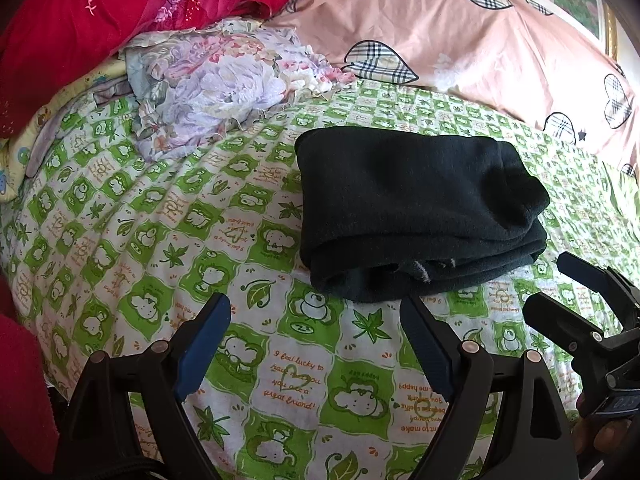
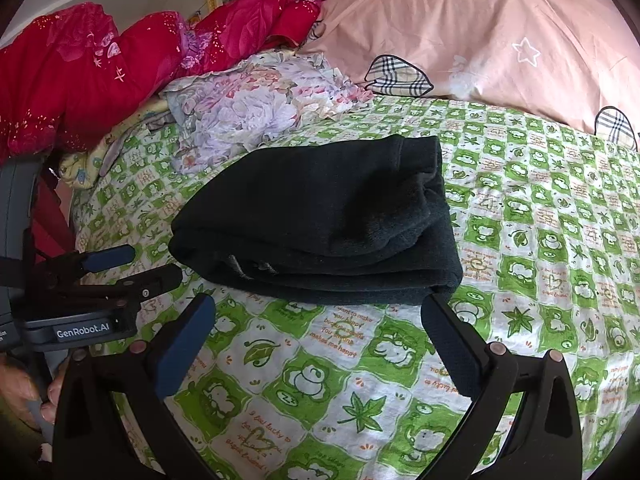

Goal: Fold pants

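Left wrist view: dark pants (image 1: 416, 216) already stacked in a compact bundle on the green-patterned bed (image 1: 168, 240), near the pink pillow (image 1: 460, 36). Left gripper (image 1: 316, 344) just short of the bundle's near edge, fingers (image 1: 206, 340) spread wide, holding nothing. Looks like the finishing step: best to back away level, without catching the near fold (loose layers showing there). Right gripper (image 1: 580, 300) low at the right, angled inward.

Right wrist view: same pants (image 2: 320, 220) lying in the middle of the bed, layers visible along the front. Right gripper (image 2: 320, 340) close in, right-hand fingertip seemingly touching the bundle's corner, fingers (image 2: 184, 344) wide apart and empty. Left gripper (image 2: 120, 272) alongside at the left, a hand (image 2: 24, 396) beneath it.
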A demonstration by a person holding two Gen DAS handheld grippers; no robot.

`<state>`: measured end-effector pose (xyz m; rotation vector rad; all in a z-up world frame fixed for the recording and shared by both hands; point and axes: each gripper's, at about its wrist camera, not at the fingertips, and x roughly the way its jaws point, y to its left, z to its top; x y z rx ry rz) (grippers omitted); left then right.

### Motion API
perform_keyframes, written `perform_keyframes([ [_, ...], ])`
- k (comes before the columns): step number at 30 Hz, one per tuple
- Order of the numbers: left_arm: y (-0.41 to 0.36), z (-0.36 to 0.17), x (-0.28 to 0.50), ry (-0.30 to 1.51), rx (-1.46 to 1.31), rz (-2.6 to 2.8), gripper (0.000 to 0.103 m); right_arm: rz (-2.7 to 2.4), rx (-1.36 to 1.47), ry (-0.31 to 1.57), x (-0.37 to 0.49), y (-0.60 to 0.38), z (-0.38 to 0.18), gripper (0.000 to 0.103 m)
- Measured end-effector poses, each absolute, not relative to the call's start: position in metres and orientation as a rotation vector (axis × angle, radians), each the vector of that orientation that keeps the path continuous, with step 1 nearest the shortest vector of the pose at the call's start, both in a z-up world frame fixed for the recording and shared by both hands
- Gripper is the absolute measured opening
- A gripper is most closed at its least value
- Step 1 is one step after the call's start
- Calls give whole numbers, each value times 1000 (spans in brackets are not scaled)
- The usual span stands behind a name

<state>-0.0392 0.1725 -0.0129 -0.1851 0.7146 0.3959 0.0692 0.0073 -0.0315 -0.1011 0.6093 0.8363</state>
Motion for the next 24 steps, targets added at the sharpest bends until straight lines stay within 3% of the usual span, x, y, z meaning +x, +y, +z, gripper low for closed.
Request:
perform_keyframes([
  [24,176,-19,-33,725,-187,380,88,831,-92,611,72,14,-32,102],
])
